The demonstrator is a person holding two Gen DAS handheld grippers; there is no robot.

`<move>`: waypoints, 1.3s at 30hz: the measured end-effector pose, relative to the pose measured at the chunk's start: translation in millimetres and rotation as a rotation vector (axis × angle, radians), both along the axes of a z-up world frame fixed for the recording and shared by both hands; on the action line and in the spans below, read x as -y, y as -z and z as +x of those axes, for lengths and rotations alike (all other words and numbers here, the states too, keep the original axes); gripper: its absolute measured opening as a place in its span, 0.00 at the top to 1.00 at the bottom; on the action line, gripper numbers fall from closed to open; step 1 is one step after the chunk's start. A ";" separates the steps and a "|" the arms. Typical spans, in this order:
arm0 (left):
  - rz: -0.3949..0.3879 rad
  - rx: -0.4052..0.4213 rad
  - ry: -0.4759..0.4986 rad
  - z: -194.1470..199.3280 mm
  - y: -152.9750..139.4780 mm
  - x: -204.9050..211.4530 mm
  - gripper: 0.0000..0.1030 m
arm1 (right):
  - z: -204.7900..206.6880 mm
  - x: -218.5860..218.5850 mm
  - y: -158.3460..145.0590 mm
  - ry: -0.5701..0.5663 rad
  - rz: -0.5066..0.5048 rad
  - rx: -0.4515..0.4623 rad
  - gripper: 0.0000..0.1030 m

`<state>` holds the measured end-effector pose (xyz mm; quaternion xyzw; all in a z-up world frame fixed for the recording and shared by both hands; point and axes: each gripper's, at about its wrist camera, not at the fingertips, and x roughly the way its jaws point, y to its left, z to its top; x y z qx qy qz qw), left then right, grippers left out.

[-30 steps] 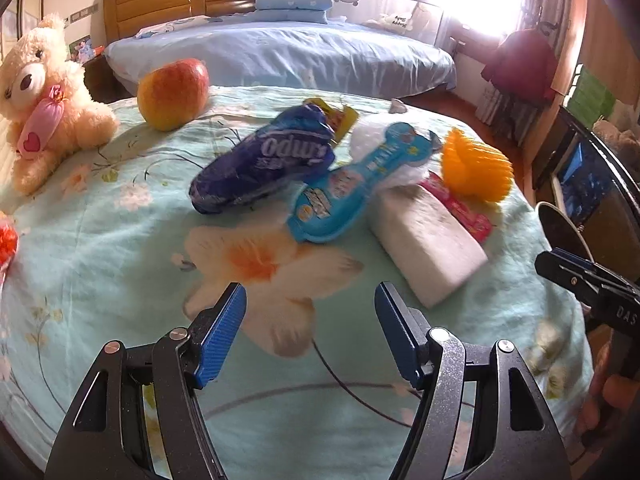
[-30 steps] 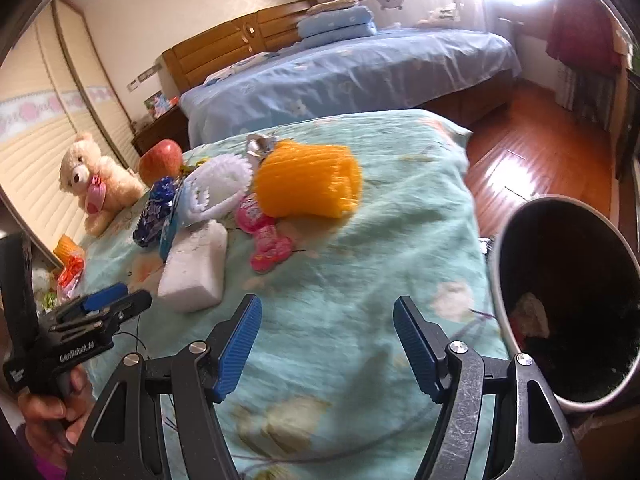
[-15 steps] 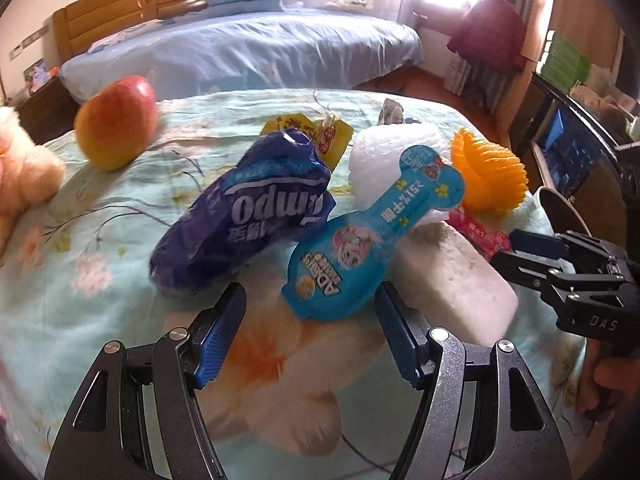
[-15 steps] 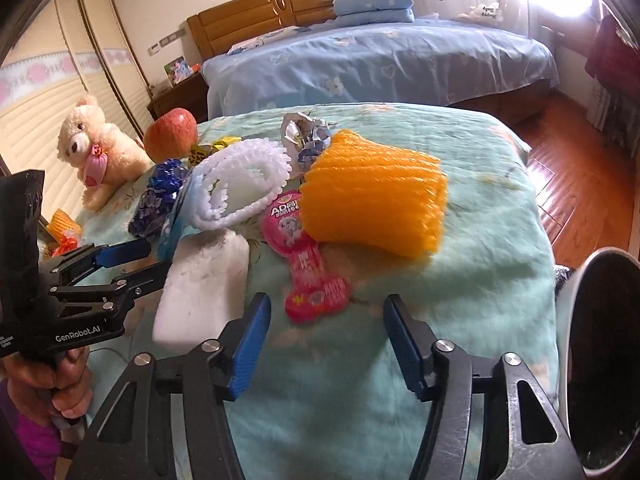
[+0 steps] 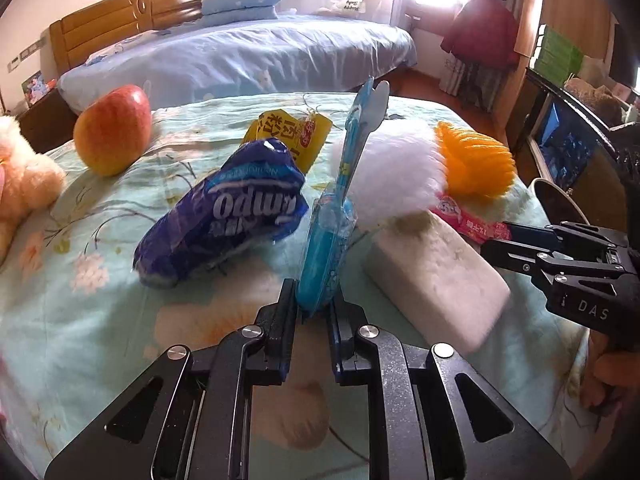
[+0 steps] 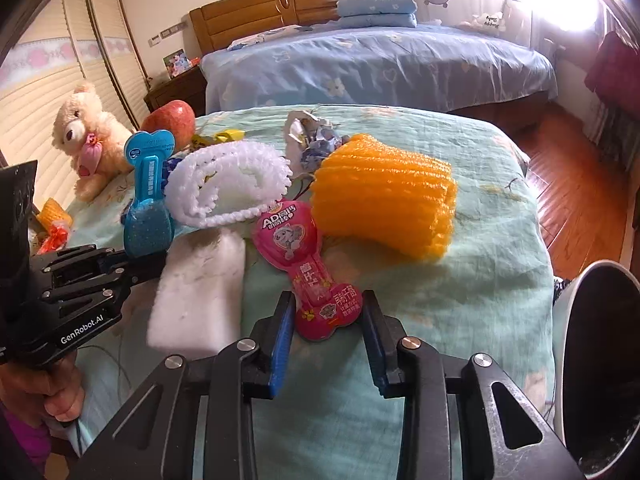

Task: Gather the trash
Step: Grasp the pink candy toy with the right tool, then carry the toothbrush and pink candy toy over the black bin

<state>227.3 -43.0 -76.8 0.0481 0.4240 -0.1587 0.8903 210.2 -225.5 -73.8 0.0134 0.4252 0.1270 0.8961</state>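
Writing noted: "DAS" is read on the black body of the right gripper [image 5: 516,240] at the right edge of the left wrist view; "GenRobot.AI" is read on the left gripper [image 6: 138,262] at the lower left of the right wrist view. Upside-down lettering ending "mpo" is seen on the dark blue packet [image 5: 228,216], centre left. "ADI" is printed on the pink bone-shaped wrapper [image 6: 308,272]. Chinese characters are carried by the yellow sachet [image 5: 292,136].

The blue bone-shaped wrapper [image 5: 332,224] is pinched at its lower end between the narrowed, closing left jaws and is stood on edge, lower centre. The pink wrapper's near end is framed by the closing right jaws; whether the pads touch it cannot be told. A white foam block [image 6: 200,288] lies just left of it.
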 end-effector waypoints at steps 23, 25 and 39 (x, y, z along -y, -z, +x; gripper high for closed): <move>-0.084 -0.023 0.119 -78.5 -9.9 48.7 0.87 | -82.5 47.7 -21.7 0.103 0.098 0.061 0.68; -0.082 -0.023 0.133 -80.9 -10.7 56.6 0.87 | -88.5 55.5 -22.2 0.121 0.102 0.065 0.68; -0.076 -0.030 0.232 -90.8 -14.1 113.5 0.87 | -117.6 103.2 -22.6 0.226 0.123 0.081 0.68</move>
